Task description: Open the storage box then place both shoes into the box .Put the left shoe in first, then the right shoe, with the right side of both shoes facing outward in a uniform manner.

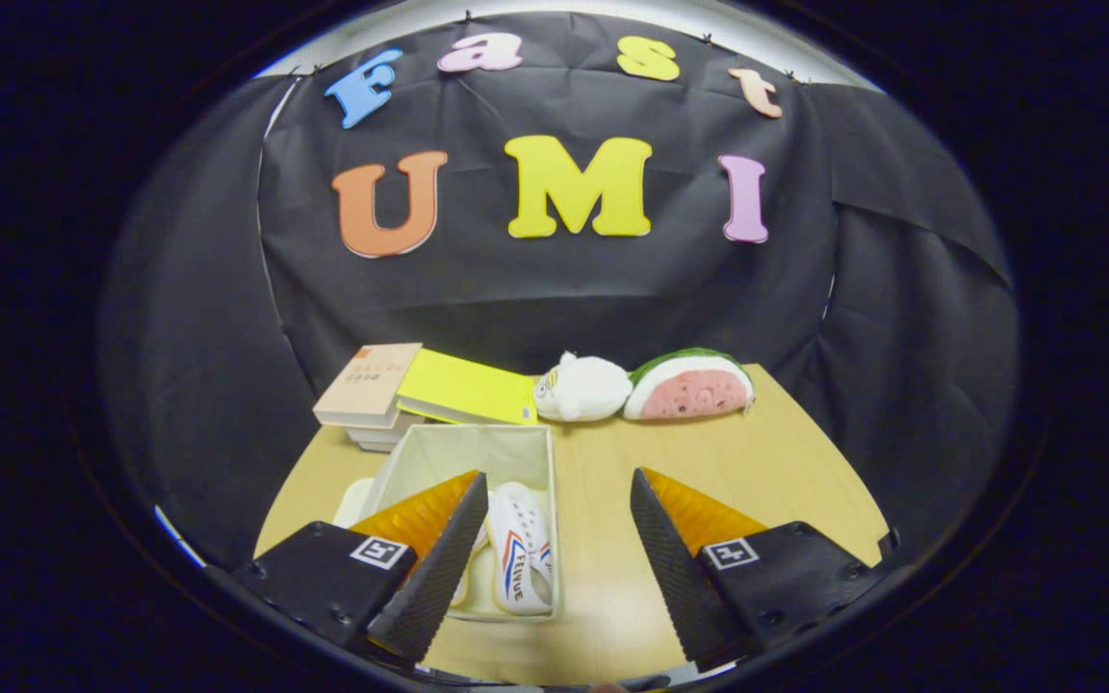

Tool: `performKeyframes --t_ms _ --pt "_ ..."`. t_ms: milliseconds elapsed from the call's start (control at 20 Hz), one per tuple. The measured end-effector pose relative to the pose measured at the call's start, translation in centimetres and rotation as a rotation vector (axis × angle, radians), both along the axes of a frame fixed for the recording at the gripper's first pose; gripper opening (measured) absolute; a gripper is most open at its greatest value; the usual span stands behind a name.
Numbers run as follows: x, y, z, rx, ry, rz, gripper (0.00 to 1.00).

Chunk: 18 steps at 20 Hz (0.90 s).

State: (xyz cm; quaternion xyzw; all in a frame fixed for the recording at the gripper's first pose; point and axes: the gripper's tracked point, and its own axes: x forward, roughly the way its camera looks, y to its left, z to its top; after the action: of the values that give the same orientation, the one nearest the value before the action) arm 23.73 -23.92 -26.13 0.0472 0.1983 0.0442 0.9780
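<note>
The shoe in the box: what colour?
White shoe with red and blue stripes, gripper view.

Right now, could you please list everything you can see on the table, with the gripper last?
storage box: one, white, open, on the table just ahead of the fingers, in front of the books
shoes: white with red and blue stripes, lying inside the storage box; one clear, a second partly hidden behind a finger
books: a small stack, beige cover on top, beyond the box
folder: one, yellow, resting beside the books
plush toy: one, white, beyond the fingers
watermelon plush: one, red, white and green, touching the white plush
table: one, light wood
gripper: one, fingers apart, holding nothing
</note>
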Motion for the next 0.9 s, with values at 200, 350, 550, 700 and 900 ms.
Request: performKeyframes --t_ms 200,350,550,700,900 --pt "-4.0 -4.7 4.8 0.027 -0.192 0.024 1.00" --pt "-7.8 -9.1 7.3 0.014 -0.317 0.028 0.99" --pt "-12.8 -14.0 9.0 -0.004 -0.421 0.052 0.99" --pt "-15.8 -16.8 9.1 -0.061 -0.474 0.050 0.99" --pt "-18.3 -18.5 8.6 -0.033 -0.476 0.043 0.99"
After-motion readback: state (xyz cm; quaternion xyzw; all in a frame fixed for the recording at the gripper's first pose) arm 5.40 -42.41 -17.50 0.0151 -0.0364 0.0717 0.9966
